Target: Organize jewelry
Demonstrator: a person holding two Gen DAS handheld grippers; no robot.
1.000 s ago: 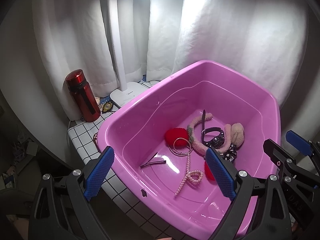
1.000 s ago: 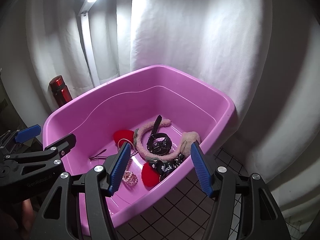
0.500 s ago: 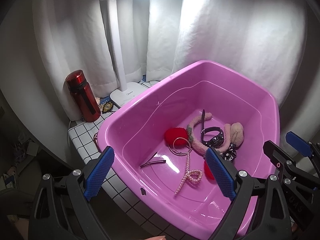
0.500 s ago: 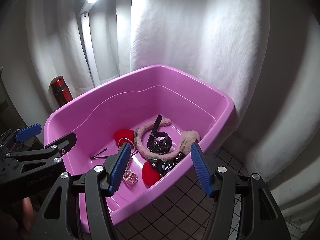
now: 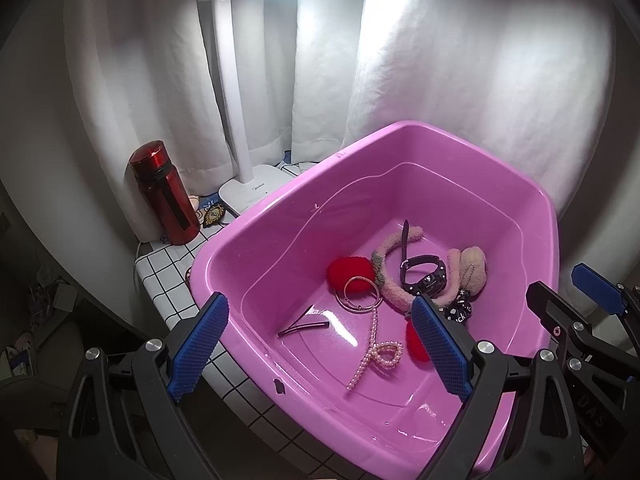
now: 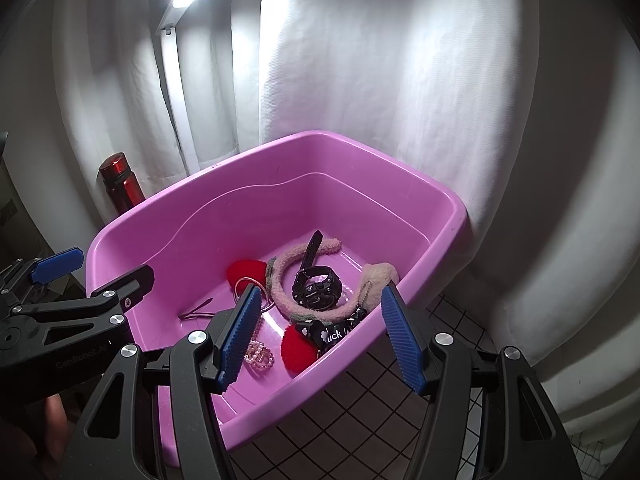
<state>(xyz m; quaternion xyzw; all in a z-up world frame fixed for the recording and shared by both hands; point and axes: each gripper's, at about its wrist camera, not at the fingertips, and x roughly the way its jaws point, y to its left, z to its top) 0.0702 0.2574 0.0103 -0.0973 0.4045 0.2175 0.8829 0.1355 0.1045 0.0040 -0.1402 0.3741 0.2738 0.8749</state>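
Both grippers hang over the pink tub's near rim, jaws wide apart and holding nothing: the left gripper [image 5: 320,344] and the right gripper [image 6: 322,338]. The tub [image 5: 256,232] sits on a tiled counter [image 5: 160,276]. On its floor lie a watch [image 5: 424,276], pearl chain [image 5: 370,350], bangles [image 5: 358,294] and fuzzy headband [image 6: 280,276], loosely heaped.

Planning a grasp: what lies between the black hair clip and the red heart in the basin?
Left wrist view: only bare pink basin floor separates the hair clip and red heart.

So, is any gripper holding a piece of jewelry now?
No. The left gripper and right gripper are both open and empty above the pink tub.
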